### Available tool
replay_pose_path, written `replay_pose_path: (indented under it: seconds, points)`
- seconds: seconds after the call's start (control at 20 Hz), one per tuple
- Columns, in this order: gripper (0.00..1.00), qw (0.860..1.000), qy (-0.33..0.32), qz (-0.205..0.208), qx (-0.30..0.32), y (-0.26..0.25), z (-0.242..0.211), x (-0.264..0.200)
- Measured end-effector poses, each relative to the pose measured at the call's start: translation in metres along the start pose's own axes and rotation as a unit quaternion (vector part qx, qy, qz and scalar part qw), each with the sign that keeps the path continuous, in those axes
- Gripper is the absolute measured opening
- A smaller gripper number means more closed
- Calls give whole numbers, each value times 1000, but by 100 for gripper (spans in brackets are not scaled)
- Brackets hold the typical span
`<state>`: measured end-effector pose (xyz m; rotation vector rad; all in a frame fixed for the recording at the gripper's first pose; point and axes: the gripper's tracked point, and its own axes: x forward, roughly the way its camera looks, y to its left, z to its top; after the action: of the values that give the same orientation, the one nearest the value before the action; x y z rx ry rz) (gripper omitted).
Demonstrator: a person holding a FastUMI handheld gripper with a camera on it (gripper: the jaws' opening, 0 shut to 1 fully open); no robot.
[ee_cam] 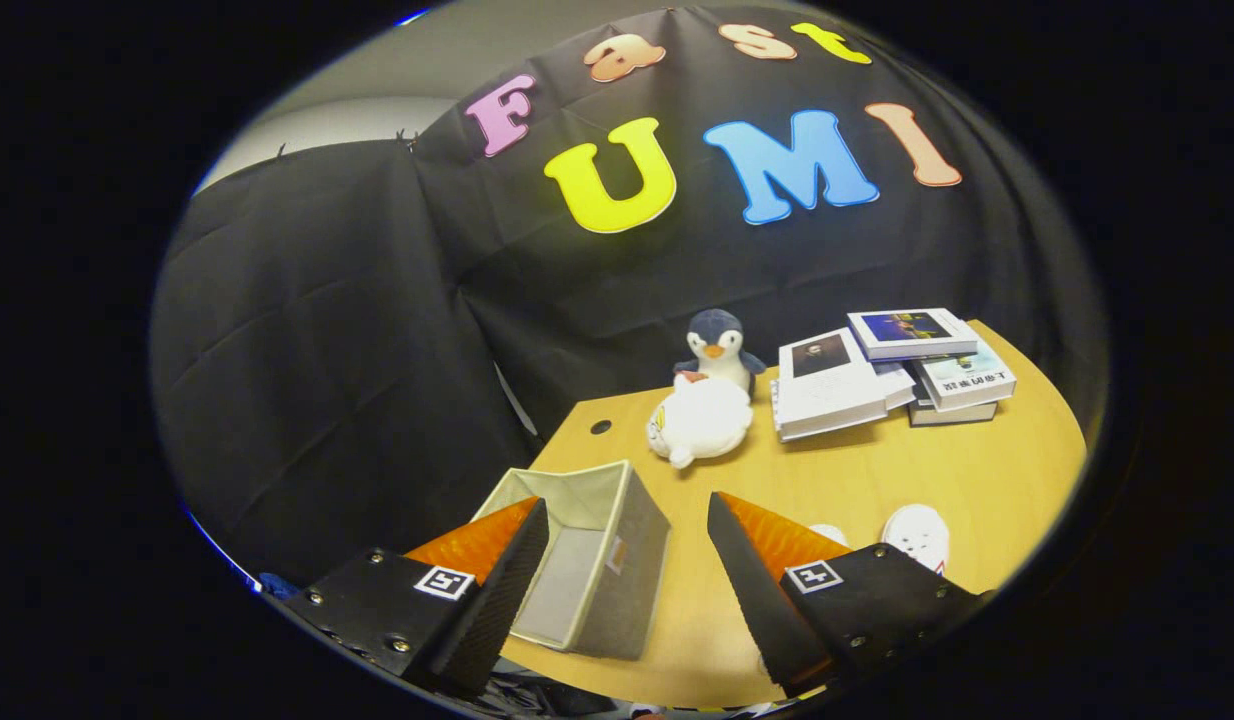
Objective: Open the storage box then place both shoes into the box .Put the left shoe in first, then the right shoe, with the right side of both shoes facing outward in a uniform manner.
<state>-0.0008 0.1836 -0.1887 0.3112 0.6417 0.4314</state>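
The jaws [627, 590] are spread wide and pinch nothing, hanging over the near part of the counter [977, 470]. The storage box [587, 560] sits open and empty between them toward the left finger, and the white shoes [917, 535] lie to the right of the box, partly hidden behind the right finger. The risk is taking the wrong shoe first, since left and right cannot be told apart here, or nudging the light box while reaching.

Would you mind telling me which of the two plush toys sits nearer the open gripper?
The white plush: it lies in front of the penguin plush, closer to the gripper and the open storage box.
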Motion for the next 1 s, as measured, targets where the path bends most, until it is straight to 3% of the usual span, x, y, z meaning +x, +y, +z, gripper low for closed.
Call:
replay_pose_path:
  seconds: [0.45, 1.0]
  points:
    - [98, 996, 49, -73, -21, -89, -43, -3]
    - [98, 983, 127, -120, -51, -163, -106, 10]
